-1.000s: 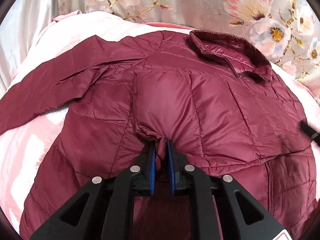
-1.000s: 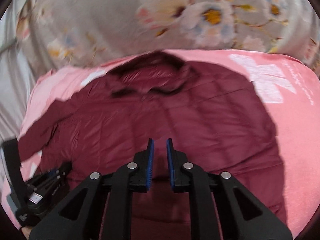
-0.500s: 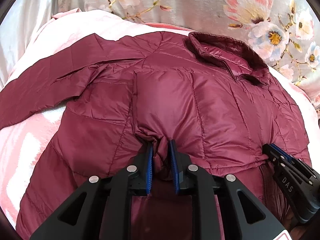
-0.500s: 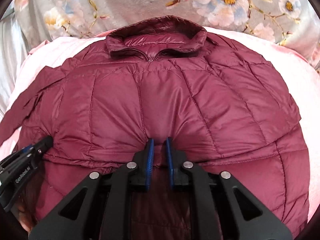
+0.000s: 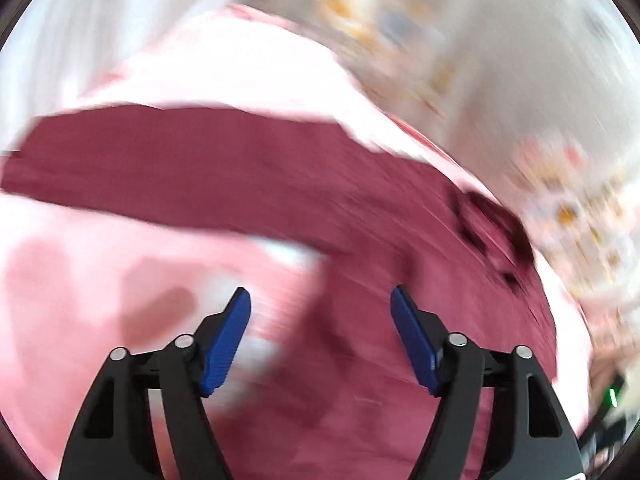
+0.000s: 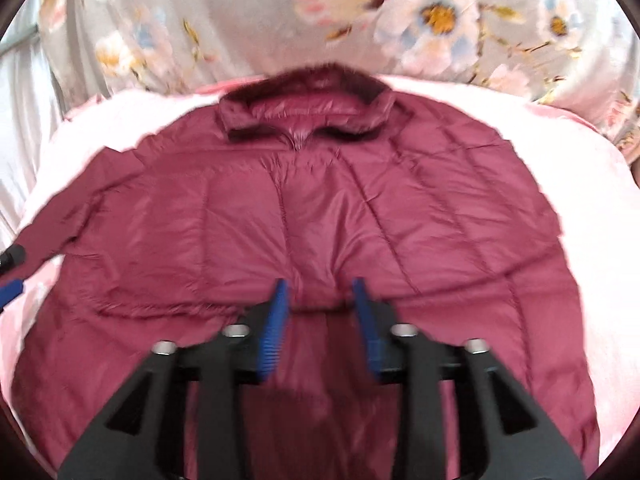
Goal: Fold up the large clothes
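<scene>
A maroon quilted puffer jacket (image 6: 320, 216) lies flat, front up, on a pink blanket (image 6: 580, 184), with its collar (image 6: 304, 108) at the far side and one sleeve (image 5: 168, 168) stretched out to the left. My right gripper (image 6: 320, 296) is open and empty just above the jacket's lower front panel. My left gripper (image 5: 320, 304) is wide open and empty, over the jacket's left edge below the sleeve; that view is blurred by motion. The tip of the left gripper also shows in the right wrist view (image 6: 10, 276) at the left edge.
A grey floral cloth (image 6: 400, 20) rises behind the blanket on the far side. White fabric (image 6: 20, 100) lies at the far left. Bare pink blanket (image 5: 100, 280) lies to the left of the jacket under the sleeve.
Both grippers were shut on a pinch of jacket fabric and have let go and opened. The left gripper has swung leftward toward the sleeve. The jacket has settled flat.
</scene>
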### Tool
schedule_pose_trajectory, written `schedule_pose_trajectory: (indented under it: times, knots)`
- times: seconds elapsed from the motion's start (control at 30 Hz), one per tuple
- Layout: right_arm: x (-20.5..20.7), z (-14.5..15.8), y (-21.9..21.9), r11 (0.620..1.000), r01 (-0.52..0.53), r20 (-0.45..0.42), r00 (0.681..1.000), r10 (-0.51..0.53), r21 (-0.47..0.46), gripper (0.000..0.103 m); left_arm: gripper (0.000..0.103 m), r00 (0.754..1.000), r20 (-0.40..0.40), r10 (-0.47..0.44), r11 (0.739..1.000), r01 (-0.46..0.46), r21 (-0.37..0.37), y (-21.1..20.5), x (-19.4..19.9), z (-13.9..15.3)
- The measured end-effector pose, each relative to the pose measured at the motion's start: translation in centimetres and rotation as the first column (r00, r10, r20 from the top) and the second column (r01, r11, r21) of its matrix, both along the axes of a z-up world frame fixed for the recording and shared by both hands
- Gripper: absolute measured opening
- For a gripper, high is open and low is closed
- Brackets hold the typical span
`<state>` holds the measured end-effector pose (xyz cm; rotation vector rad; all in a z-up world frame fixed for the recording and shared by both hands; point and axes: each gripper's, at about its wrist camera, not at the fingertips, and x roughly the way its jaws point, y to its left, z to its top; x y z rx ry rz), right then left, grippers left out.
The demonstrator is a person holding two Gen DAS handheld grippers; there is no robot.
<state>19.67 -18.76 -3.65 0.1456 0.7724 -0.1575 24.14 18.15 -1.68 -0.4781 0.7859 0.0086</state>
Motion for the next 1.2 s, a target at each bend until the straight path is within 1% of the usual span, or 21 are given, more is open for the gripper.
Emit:
schedule_pose_trajectory:
  times: [0.1, 0.17, 0.2, 0.27, 0.33, 0.37, 0.43, 0.47, 0.5, 0.53, 0.57, 0.6, 0.7, 0.8, 0.87, 0.93, 0.97, 1.0, 1.1, 1.13, 1.2]
  knots:
    - [-2.9, 0.5, 0.5, 1.000, -0.005, 0.001, 1.000, 0.005, 0.027, 0.043, 0.071, 0.990, -0.027, 0.139, 0.990, -0.138, 0.010, 7.6, -0.1, -0.1]
    - [-4.3, 0.7, 0.8, 0.999, -0.007, 0.002, 1.000, 0.007, 0.037, 0.044, 0.071, 0.960, -0.067, 0.272, 0.962, -0.271, 0.019, 13.9, -0.1, -0.8]
    - [-5.2, 0.7, 1.0, 0.999, -0.007, -0.001, 1.000, 0.008, 0.043, 0.046, 0.071, 0.951, -0.076, 0.300, 0.954, -0.300, 0.021, 15.4, -0.1, -1.0]
    - [-6.1, 0.7, 1.2, 0.998, -0.008, -0.010, 1.000, 0.009, 0.056, 0.048, 0.071, 0.913, -0.120, 0.389, 0.921, -0.389, 0.027, 19.7, 0.1, -2.0]
    - [-6.9, 0.6, 1.4, 0.998, -0.009, -0.020, 1.000, 0.011, 0.067, 0.048, 0.071, 0.880, -0.161, 0.446, 0.893, -0.451, 0.010, 22.8, 0.3, -3.0]
    - [-7.2, 0.5, 1.6, 0.998, -0.009, -0.023, 1.000, 0.011, 0.069, 0.049, 0.071, 0.875, -0.169, 0.454, 0.886, -0.463, -0.016, 23.9, 0.4, -3.5]
    - [-7.7, 0.5, 1.9, 0.997, -0.009, -0.030, 1.000, 0.011, 0.071, 0.052, 0.068, 0.875, -0.188, 0.446, 0.885, -0.463, -0.056, 24.7, 1.0, -4.1]
    - [-7.8, 0.5, 2.1, 0.997, -0.011, -0.033, 0.999, 0.013, 0.072, 0.052, 0.060, 0.878, -0.184, 0.442, 0.886, -0.459, -0.063, 24.8, 1.3, -4.1]
    - [-7.9, 0.5, 2.3, 0.997, -0.014, -0.034, 0.999, 0.016, 0.074, 0.052, 0.048, 0.883, -0.179, 0.434, 0.891, -0.450, -0.059, 24.5, 1.7, -4.0]
    - [-8.1, 0.5, 2.5, 0.997, -0.014, -0.034, 0.999, 0.017, 0.072, 0.052, 0.020, 0.899, -0.178, 0.401, 0.907, -0.417, -0.064, 24.1, 2.2, -3.8]
    - [-8.2, 0.7, 2.7, 0.998, -0.015, -0.031, 0.999, 0.017, 0.063, 0.052, 0.005, 0.914, -0.179, 0.365, 0.921, -0.382, -0.074, 23.7, 3.0, -3.8]
    - [-8.3, 0.7, 2.9, 0.999, -0.014, -0.028, 0.999, 0.016, 0.052, 0.053, 0.005, 0.926, -0.173, 0.336, 0.934, -0.351, -0.068, 22.7, 3.8, -3.2]
    - [-8.6, 0.9, 3.3, 0.999, -0.015, -0.025, 1.000, 0.015, 0.030, 0.055, 0.003, 0.956, -0.087, 0.281, 0.959, -0.282, 0.008, 19.5, 5.3, 0.1]
    - [-8.6, 0.8, 3.2, 0.999, -0.009, -0.027, 1.000, 0.010, 0.044, 0.055, 0.002, 0.989, 0.044, 0.145, 0.987, -0.147, 0.066, 12.9, 6.5, 5.9]
    - [-8.7, 0.9, 3.0, 0.999, -0.002, -0.024, 1.000, 0.003, 0.051, 0.055, 0.002, 0.992, 0.118, 0.041, 0.995, -0.052, 0.087, 8.3, 6.7, 9.5]
    - [-8.8, 0.9, 2.9, 0.999, 0.003, -0.021, 1.000, -0.002, 0.053, 0.055, 0.002, 0.980, 0.182, -0.083, 0.992, 0.065, 0.107, 3.0, 6.7, 12.7]
    - [-8.9, 0.9, 2.7, 0.998, 0.006, -0.020, 1.000, -0.005, 0.055, 0.055, 0.002, 0.967, 0.209, -0.148, 0.985, 0.124, 0.123, 0.0, 6.8, 14.2]
    - [-8.9, 0.9, 2.5, 0.998, 0.010, -0.018, 1.000, -0.009, 0.057, 0.055, 0.002, 0.944, 0.238, -0.228, 0.970, 0.198, 0.144, -3.9, 6.6, 15.9]
    - [-9.2, 0.7, 1.6, 0.997, 0.029, -0.018, 0.999, -0.028, 0.068, 0.055, 0.002, 0.884, 0.273, -0.381, 0.923, 0.344, 0.175, -12.7, 6.1, 18.2]
    - [-9.3, 0.6, 1.3, 0.997, 0.037, -0.020, 0.999, -0.035, 0.071, 0.055, 0.002, 0.859, 0.273, -0.434, 0.900, 0.396, 0.185, -16.2, 5.9, 18.5]
    - [-9.5, 0.4, 0.4, 0.995, 0.057, -0.021, 0.998, -0.055, 0.078, 0.055, 0.003, 0.832, 0.254, -0.493, 0.868, 0.455, 0.196, -20.9, 5.3, 18.1]
